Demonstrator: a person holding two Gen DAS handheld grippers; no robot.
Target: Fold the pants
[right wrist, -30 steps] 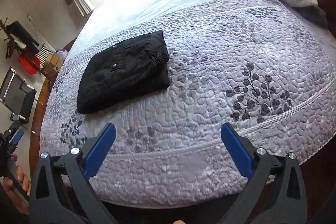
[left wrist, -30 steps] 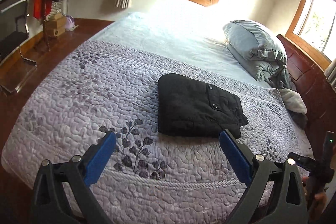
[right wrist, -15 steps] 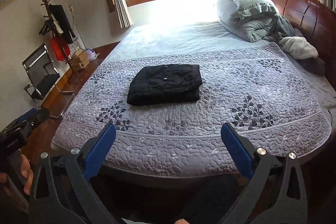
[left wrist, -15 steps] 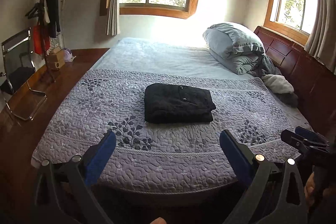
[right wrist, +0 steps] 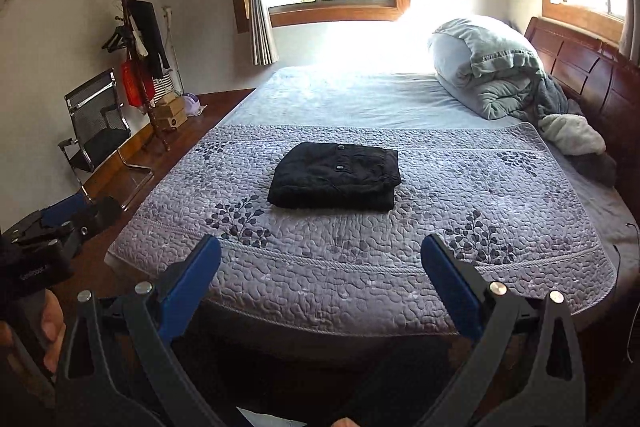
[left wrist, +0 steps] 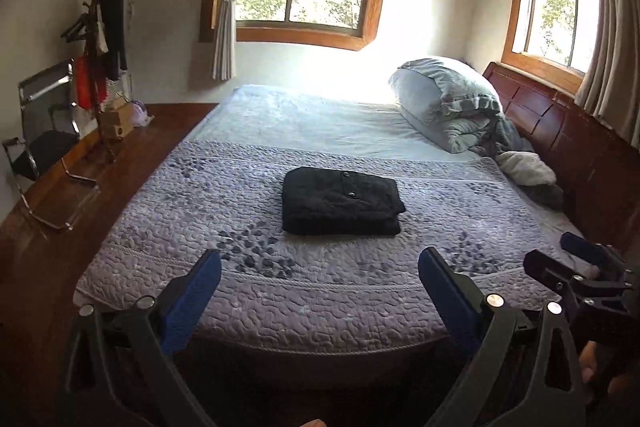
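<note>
Both grippers are held level off the foot of the bed, pointing across it. The left gripper (left wrist: 320, 281) and right gripper (right wrist: 322, 263) each have jaws spread wide, holding nothing. The folded black pants (right wrist: 336, 175) (two snaps showing on top) lie on the purple quilt (right wrist: 400, 247), well ahead of both grippers.
</note>
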